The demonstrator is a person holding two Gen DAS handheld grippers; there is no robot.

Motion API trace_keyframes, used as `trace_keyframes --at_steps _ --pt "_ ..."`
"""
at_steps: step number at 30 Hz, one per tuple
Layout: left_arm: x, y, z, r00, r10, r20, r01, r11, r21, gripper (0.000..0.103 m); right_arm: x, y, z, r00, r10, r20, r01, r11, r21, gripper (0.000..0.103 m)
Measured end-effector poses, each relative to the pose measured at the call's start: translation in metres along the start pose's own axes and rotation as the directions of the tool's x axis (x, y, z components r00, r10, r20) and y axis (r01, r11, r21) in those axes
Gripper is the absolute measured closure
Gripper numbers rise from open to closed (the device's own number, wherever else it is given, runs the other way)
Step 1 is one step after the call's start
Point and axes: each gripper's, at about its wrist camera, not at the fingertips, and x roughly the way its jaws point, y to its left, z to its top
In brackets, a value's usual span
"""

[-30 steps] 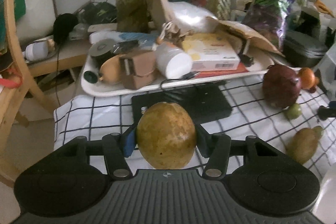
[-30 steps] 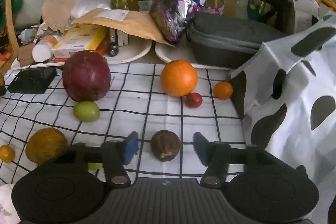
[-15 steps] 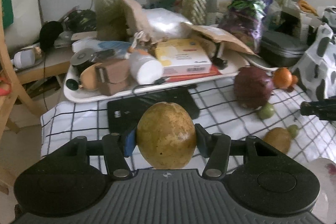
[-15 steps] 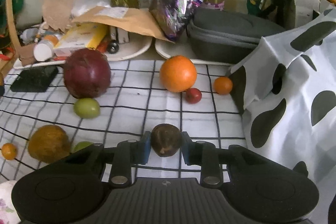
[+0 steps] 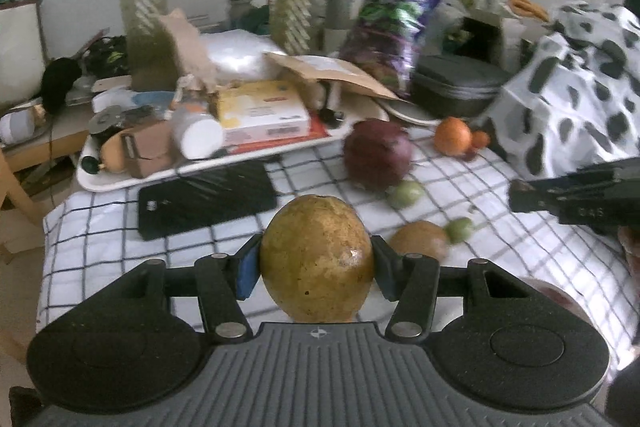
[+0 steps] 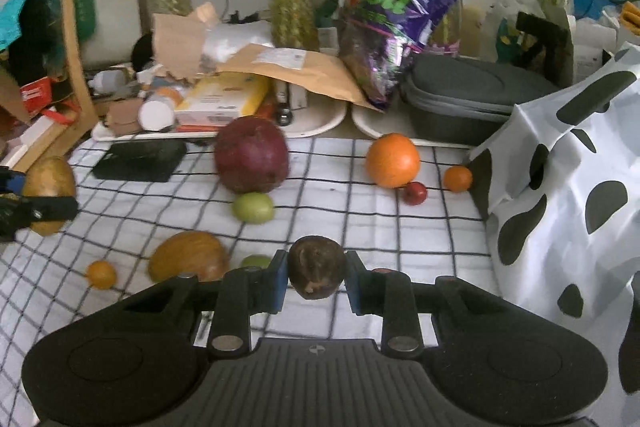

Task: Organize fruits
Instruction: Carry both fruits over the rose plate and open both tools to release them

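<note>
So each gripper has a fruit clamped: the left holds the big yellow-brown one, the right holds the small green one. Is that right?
Not quite. The right gripper is shut on a small dark brown fruit, as the right wrist view shows; the small green fruit lies on the checked cloth. The left gripper does hold the big yellow-brown fruit.

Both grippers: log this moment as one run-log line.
left gripper: shut on yellow-brown fruit | right gripper: shut on small dark brown fruit | both fruits off checked cloth
</note>
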Motion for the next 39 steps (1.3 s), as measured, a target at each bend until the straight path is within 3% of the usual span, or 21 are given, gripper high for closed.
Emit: trace_keyframes --at_steps 15,24,33,39 --pt "-0.022 -0.065 -0.043 0.993 -0.103 -0.056 0.108 0.989 0.104 0.049 -0.042 0.035 -0.049 0.994 0.103 -0.046 -0.105 0.992 -0.064 0.072" --pt "-0.004 -0.089 -0.060 0.980 -0.138 -0.142 0.163 0.969 0.188 0.049 -0.038 0.047 -0.068 0.984 0.124 -0.126 -0.139 0.983 -0.122 0.072" --pt "0.012 -0.095 -0.064 0.979 -0.126 -0.157 0.160 0.961 0.226 0.049 -0.023 0.051 -0.069 0.978 0.126 -0.168 -0.151 0.978 -0.146 0.072" --pt "0.009 -0.099 -0.063 0.984 -0.110 -0.143 0.143 0.957 0.252 0.040 -0.018 0.056 -0.072 0.977 0.121 -0.177 -0.152 0.972 -0.178 0.072"
